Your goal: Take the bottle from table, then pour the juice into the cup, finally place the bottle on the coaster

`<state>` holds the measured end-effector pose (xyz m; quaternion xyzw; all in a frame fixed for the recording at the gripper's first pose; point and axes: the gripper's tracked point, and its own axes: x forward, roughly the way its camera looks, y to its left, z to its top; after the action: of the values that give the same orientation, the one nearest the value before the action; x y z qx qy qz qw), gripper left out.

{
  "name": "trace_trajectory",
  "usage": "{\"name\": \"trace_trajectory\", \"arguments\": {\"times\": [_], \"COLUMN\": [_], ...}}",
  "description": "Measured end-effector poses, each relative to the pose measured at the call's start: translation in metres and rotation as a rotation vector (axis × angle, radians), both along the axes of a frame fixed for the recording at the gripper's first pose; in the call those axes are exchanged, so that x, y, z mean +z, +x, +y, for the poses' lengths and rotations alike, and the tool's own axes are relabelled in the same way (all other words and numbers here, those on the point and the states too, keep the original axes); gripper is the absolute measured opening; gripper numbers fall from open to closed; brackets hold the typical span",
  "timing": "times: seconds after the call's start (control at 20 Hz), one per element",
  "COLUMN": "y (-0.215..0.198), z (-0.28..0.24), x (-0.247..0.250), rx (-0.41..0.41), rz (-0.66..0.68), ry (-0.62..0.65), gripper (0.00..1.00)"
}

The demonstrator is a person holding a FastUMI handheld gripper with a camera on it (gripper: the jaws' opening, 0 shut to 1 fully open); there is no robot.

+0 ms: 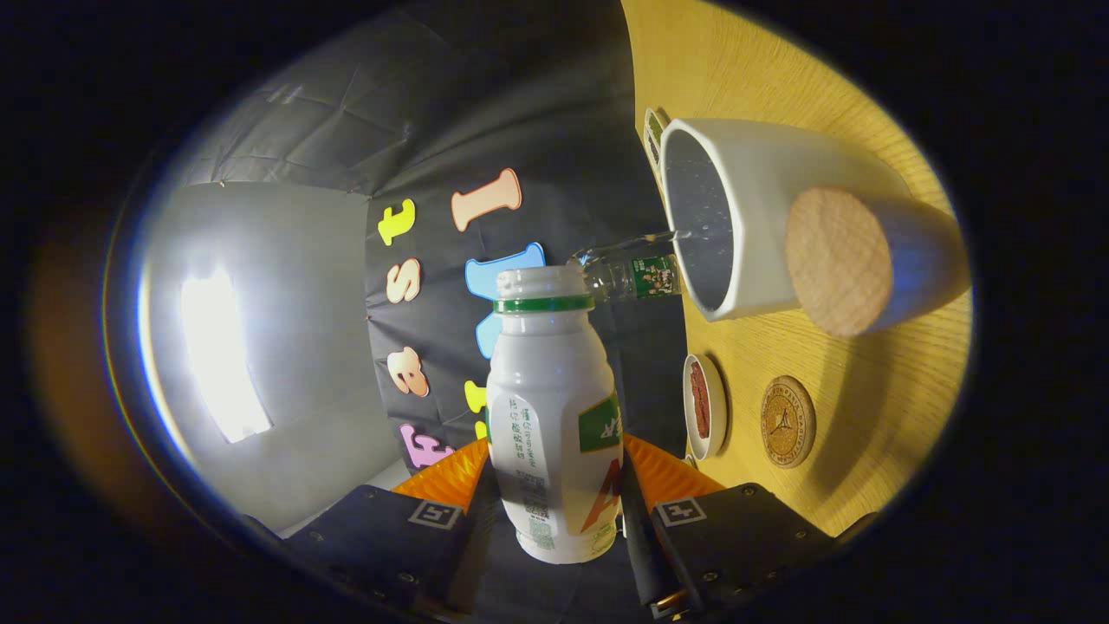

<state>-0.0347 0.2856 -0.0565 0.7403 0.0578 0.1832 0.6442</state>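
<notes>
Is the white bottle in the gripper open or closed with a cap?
Open. The bottle, held between the fingers of the gripper, has a bare mouth above its green ring, with no cap on it.

Free room and obstacles, gripper view, camera rolled so the table (pixel 866 407) stands on edge. The gripper (pixel 554 511) is closed on the bottle (pixel 554 416), filling the gap between its fingers. Beyond the bottle mouth, a clear bottle (pixel 628 273) lies against the cup (pixel 762 217) rim. A small dish (pixel 703 406) and coaster (pixel 787 422) sit apart near the cup; bare wood lies around the coaster.
</notes>
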Motion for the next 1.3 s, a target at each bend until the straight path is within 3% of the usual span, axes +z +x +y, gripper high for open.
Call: {"name": "trace_trajectory", "arguments": {"times": [1.3], "y": [-0.006], "z": [0.011], "x": [0.004], "rx": [0.007], "rz": [-0.008], "ry": [0.056], "gripper": [0.67]}}
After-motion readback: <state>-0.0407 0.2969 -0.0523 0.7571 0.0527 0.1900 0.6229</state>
